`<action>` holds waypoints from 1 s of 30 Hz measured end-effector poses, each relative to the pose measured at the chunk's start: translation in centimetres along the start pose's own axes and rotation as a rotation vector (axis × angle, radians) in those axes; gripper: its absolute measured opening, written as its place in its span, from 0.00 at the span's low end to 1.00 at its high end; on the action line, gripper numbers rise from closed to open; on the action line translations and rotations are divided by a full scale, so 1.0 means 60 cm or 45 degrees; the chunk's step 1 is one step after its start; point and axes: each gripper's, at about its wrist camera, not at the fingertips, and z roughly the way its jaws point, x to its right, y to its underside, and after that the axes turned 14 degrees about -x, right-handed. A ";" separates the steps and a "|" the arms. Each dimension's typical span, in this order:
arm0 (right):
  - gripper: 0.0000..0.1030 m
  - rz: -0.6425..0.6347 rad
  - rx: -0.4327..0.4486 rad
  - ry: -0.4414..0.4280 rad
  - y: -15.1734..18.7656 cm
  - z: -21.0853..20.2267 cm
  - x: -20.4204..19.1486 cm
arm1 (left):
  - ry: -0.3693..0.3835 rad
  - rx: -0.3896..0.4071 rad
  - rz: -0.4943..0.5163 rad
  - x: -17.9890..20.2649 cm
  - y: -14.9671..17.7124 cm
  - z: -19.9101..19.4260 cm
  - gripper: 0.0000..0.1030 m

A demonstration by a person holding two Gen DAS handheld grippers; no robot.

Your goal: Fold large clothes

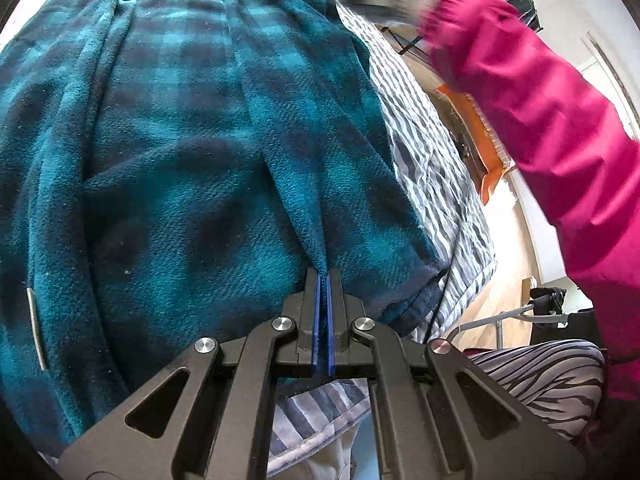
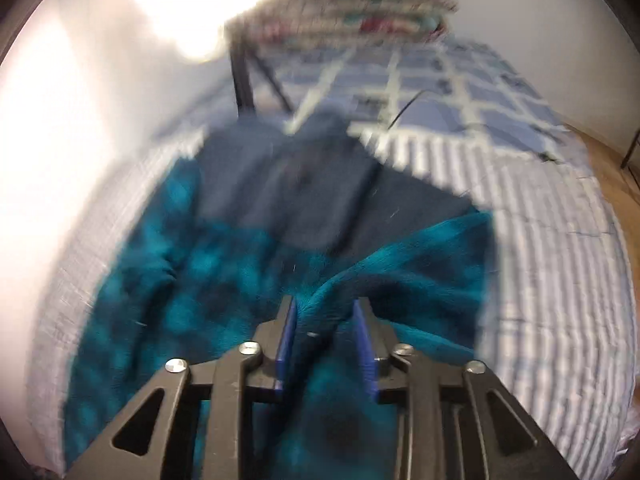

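Note:
A teal-and-black plaid fleece garment point(image 1: 180, 140) lies spread on a bed. In the left wrist view my left gripper point(image 1: 323, 276) is shut on a raised fold of that fleece near its lower hem. The blurred right wrist view shows the same garment point(image 2: 180, 300) with a dark navy part point(image 2: 288, 192) lying beyond it. My right gripper point(image 2: 324, 304) stands open, its blue pads point(image 2: 286, 320) apart. A ridge of teal fleece point(image 2: 320, 312) lies loosely between them, not pinched. A pink sleeve point(image 1: 540, 112) reaches across the right of the left wrist view.
The bed has a grey-and-white striped cover point(image 2: 540, 260) and a blue checked quilt point(image 2: 460, 92) farther back. A black frame point(image 2: 242, 76) stands behind the bed under a blurred pile. An orange object point(image 1: 486, 148) and wooden floor point(image 1: 508, 280) lie past the bed's edge. A zebra-patterned leg point(image 1: 540, 376) is close.

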 end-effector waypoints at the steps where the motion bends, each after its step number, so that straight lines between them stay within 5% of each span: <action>1: 0.29 0.012 0.021 -0.012 0.007 -0.020 0.009 | -0.004 -0.001 -0.003 0.000 0.001 0.000 0.00; 7: 0.23 0.050 0.017 0.011 0.099 -0.109 0.064 | -0.014 0.000 -0.007 -0.009 0.003 -0.005 0.00; 11: 0.23 0.005 -0.045 -0.024 0.153 -0.095 0.056 | -0.014 -0.004 -0.008 -0.014 0.003 -0.007 0.00; 13: 0.23 -0.018 -0.091 0.047 0.163 -0.065 0.057 | -0.013 -0.009 -0.021 -0.017 0.003 -0.005 0.00; 17: 0.23 0.095 -0.105 0.071 0.175 -0.046 0.080 | -0.013 -0.009 -0.015 -0.015 0.001 -0.008 0.00; 19: 0.36 0.150 -0.101 0.045 0.186 -0.059 0.086 | -0.010 -0.007 -0.008 -0.012 0.001 -0.010 0.00; 22: 0.41 0.114 -0.117 -0.025 0.212 -0.073 0.064 | 0.003 0.000 -0.010 -0.011 0.003 -0.016 0.00; 25: 0.39 -0.007 -0.164 0.071 0.238 -0.065 0.027 | 0.004 0.012 -0.006 -0.012 0.006 -0.024 0.00; 28: 0.32 -0.103 -0.251 0.346 0.262 -0.027 0.020 | 0.022 -0.003 -0.016 -0.019 0.007 -0.021 0.00; 30: 0.32 -0.052 -0.308 0.366 0.273 -0.006 0.047 | 0.014 -0.021 -0.043 -0.030 0.008 -0.012 0.00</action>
